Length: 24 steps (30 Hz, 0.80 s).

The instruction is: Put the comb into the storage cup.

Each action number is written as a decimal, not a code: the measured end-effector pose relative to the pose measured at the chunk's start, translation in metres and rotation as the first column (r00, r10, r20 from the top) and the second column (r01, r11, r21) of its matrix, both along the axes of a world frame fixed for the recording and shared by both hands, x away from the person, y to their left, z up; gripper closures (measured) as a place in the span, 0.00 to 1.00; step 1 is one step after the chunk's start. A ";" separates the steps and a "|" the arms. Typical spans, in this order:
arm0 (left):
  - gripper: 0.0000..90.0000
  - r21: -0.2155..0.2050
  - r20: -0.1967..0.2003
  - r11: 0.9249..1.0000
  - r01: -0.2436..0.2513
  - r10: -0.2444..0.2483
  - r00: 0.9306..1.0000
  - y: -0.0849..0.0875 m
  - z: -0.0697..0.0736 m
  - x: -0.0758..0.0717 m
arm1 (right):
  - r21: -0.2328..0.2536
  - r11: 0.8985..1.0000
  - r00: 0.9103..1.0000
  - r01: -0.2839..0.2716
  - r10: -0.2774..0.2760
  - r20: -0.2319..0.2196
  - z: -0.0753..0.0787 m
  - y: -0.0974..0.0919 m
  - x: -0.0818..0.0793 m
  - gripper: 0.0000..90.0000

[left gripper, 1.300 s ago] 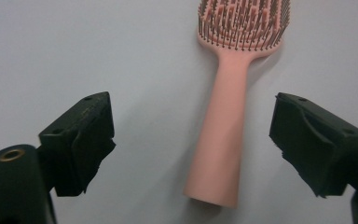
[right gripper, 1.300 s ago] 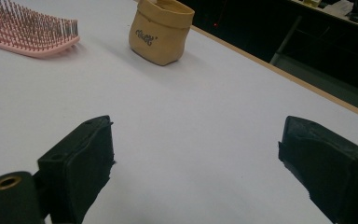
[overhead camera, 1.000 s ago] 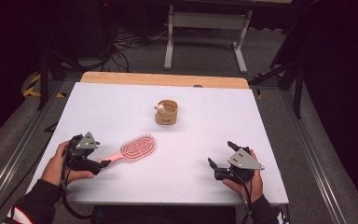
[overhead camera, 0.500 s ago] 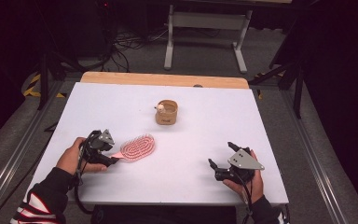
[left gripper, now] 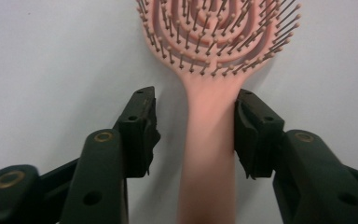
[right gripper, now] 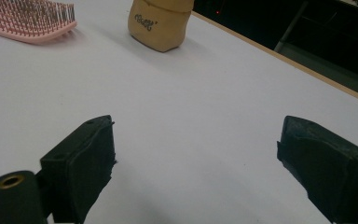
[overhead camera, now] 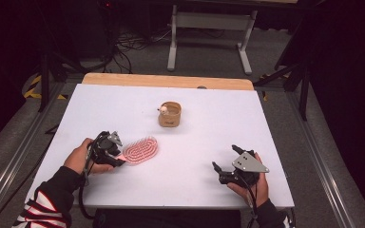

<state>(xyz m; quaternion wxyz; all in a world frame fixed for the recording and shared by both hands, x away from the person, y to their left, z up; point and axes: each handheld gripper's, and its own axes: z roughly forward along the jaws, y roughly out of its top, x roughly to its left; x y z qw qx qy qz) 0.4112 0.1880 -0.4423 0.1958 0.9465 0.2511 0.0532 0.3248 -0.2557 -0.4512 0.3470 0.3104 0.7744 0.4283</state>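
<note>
A dark workshop floor with cables and a metal stand lies behind the white counter (overhead camera: 123,109), which has a wooden strip along its far edge. On it, near the middle and toward the far side, stands a small tan cup-like holder (overhead camera: 170,114); nearer the person's left lies the pink hairbrush (overhead camera: 141,150), bristles up, flat on the counter.

The left claw (overhead camera: 119,156) straddles the brush handle (left gripper: 209,140). Its jaws have just been closing: in the left gripper view one pad touches the handle's edge while the other stands off with a gap, so the grip is not yet made. The right claw (overhead camera: 223,159) rests low over bare counter near the front right, spread wide and holding nothing, well apart from the brush.

The risks, as I judge them: the handle sits off-centre between the jaws, so as they close the touching pad may shove the brush sideways and swing its head across the smooth counter. The handle is rounded and slick-looking, and the pads meet it close to the neck; a lift from there could let the brush twist or tip out of the grasp. A claw held too low may also scrape the counter as it shuts.
</note>
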 end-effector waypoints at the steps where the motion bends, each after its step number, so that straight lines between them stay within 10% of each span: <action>1: 0.64 -0.004 -0.002 1.000 0.003 -0.003 1.000 0.000 0.000 0.000 | 0.000 1.000 1.000 0.001 -0.001 0.000 0.000 0.000 0.000 0.13; 14: 0.77 -0.043 0.032 0.999 0.024 -0.023 0.999 0.002 -0.003 -0.007 | -0.014 1.000 1.000 -0.006 0.006 -0.009 -0.001 0.002 0.001 0.13; 24: 0.77 -0.075 0.129 0.997 -0.020 0.030 0.991 0.004 -0.005 -0.019 | -0.014 1.000 1.000 -0.011 0.010 -0.005 -0.001 0.002 0.000 0.13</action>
